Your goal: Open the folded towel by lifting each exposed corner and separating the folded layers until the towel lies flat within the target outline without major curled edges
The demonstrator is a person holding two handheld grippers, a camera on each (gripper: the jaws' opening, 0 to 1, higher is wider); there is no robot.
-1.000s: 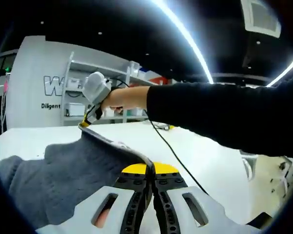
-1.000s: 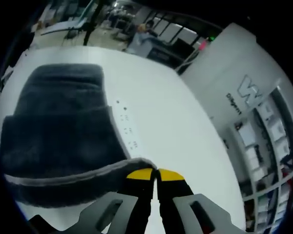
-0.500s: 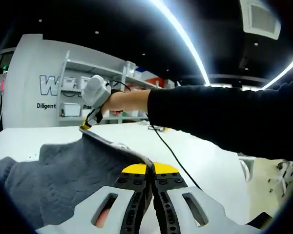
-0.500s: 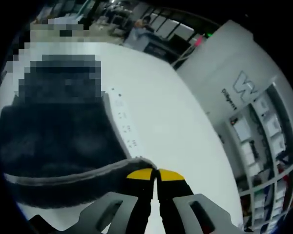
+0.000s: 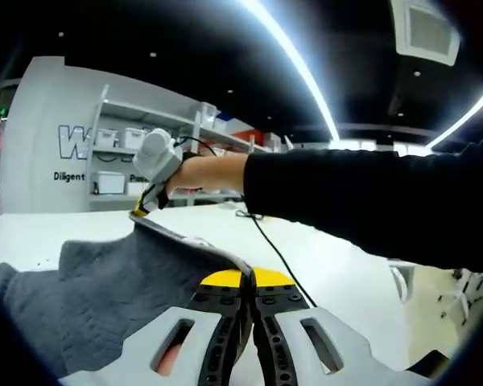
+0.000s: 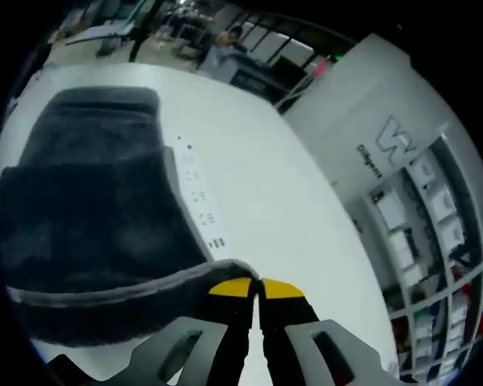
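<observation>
Since the earlier frames both views have shifted a little, yet the grey towel [image 5: 121, 297] keeps its hold in both tools, its edge still stretched taut between them. My left tool [image 5: 248, 281] is closed on the towel's bound edge, yellow tips pressed together. From there the edge runs far and left up to my right tool [image 5: 142, 206], which pinches the other end, my black sleeve [image 5: 370, 201] reaching across above the white worktop [image 5: 330, 265]. In the right gripper view, my right tool [image 6: 255, 288] is closed on the pale hem, and the dark towel [image 6: 88, 209] hangs down to the left, its far part lying on the worktop [image 6: 274, 193].
</observation>
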